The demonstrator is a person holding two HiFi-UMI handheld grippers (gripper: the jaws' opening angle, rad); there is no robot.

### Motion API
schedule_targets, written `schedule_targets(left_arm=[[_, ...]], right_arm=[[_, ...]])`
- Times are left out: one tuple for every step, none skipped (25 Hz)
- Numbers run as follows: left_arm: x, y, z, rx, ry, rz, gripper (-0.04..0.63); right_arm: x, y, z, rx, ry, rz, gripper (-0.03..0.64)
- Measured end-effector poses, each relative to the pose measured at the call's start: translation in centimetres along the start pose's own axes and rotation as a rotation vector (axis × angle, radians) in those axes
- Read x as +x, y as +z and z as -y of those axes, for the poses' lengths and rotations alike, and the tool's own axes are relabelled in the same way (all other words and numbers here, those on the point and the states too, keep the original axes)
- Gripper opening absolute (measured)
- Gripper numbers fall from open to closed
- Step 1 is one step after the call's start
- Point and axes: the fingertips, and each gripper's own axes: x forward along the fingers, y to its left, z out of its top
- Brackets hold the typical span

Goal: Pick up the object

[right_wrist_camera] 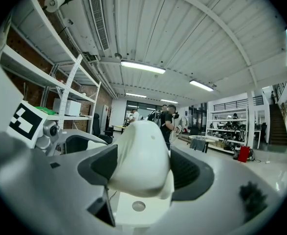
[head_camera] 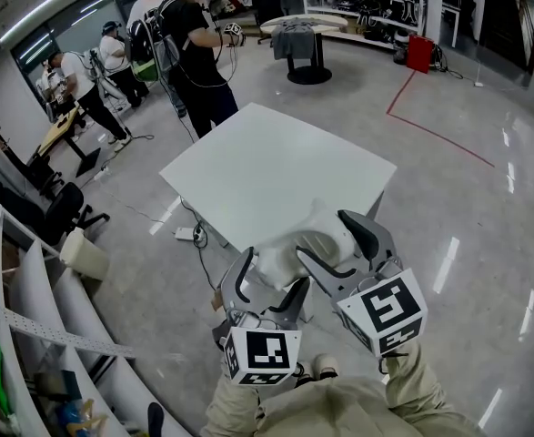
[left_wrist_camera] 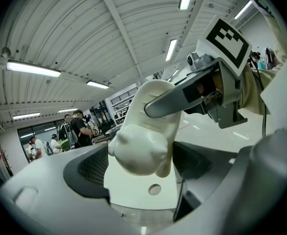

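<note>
A smooth white moulded object (head_camera: 289, 255) hangs in the air over the near corner of the white table (head_camera: 276, 167). Both grippers hold it. My left gripper (head_camera: 271, 278) is shut on its lower left part, and my right gripper (head_camera: 330, 237) is shut on its upper right part. In the left gripper view the white object (left_wrist_camera: 143, 141) fills the gap between the dark pads, with the right gripper (left_wrist_camera: 202, 87) clamped on its top. The right gripper view has the white object (right_wrist_camera: 141, 155) pressed between both pads, and the left gripper's marker cube (right_wrist_camera: 26, 121) at left.
Several people (head_camera: 194, 44) stand beyond the table's far corner. White shelving (head_camera: 30, 317) runs along the left, with an office chair (head_camera: 53, 212) and a pale bin (head_camera: 85, 253) beside it. A round table (head_camera: 303, 35) and a red box (head_camera: 419, 53) stand far back.
</note>
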Motion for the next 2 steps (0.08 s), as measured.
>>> schedule_targets(left_arm=[[-0.05, 0.04, 0.01, 0.000, 0.000, 0.000, 0.419], [-0.10, 0.08, 0.01, 0.000, -0.001, 0.001, 0.419]], right_arm=[[-0.05, 0.05, -0.02, 0.000, 0.000, 0.000, 0.351], [-0.10, 0.10, -0.04, 0.000, -0.001, 0.001, 0.351]])
